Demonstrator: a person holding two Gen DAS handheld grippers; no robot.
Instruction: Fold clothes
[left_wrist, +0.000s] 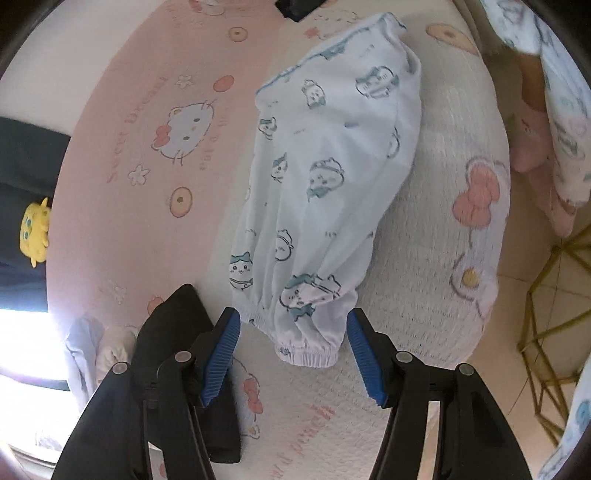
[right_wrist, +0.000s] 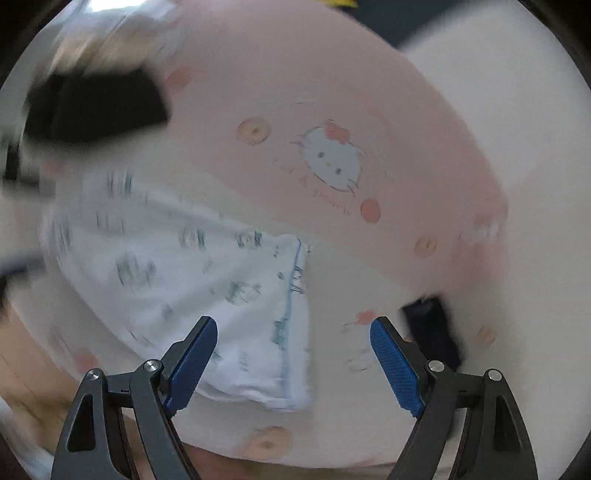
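- Bed (left_wrist: 122, 229), spread with a pink-and-cream cartoon-cat cover.
- Pale blue printed pyjama trousers (left_wrist: 325, 177) lie flat mid-bed.
- Folded black garment (left_wrist: 173, 325) just left of the trousers' cuffs.

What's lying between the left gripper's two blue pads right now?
In the left wrist view, the elastic cuff of the light printed pajama pants lies between the open left gripper's pads, untouched.
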